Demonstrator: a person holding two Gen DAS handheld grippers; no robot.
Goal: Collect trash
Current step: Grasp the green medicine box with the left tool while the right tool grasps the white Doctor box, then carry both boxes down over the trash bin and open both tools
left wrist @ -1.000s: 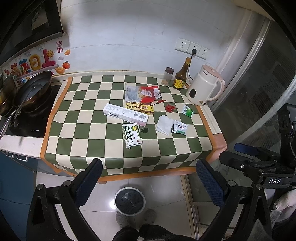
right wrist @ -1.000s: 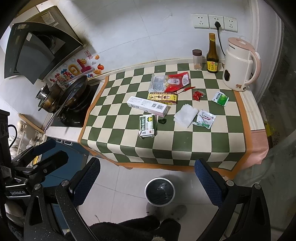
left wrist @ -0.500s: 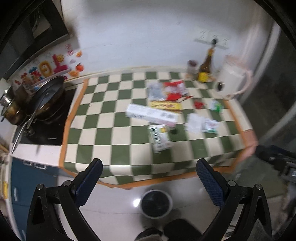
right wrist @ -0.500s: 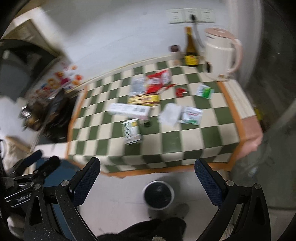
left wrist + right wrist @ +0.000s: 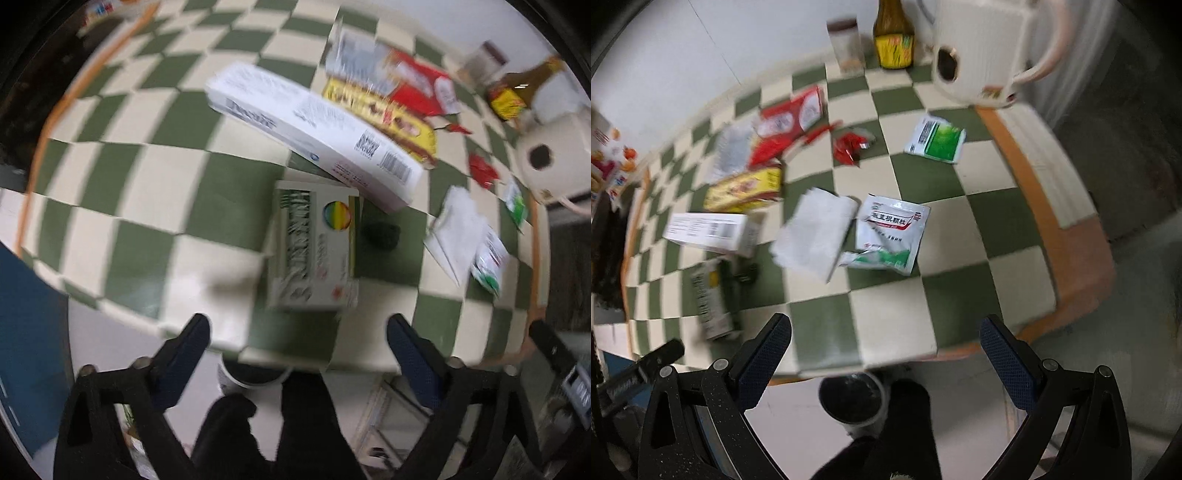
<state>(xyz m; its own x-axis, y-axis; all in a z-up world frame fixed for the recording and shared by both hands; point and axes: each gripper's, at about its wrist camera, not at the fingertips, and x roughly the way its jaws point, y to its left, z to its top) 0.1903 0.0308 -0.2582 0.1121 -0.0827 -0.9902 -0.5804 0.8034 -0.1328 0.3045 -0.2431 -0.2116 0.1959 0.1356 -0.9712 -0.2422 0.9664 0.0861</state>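
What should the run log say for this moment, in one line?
left gripper: open, facing green box | right gripper: open, facing sachet | bin: below

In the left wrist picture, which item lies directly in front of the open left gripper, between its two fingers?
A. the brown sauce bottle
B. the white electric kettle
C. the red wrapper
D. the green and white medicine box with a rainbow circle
D. The green and white medicine box lies centred just ahead of the left gripper, whose jaws are wide apart and hold nothing; the other items lie far to the right.
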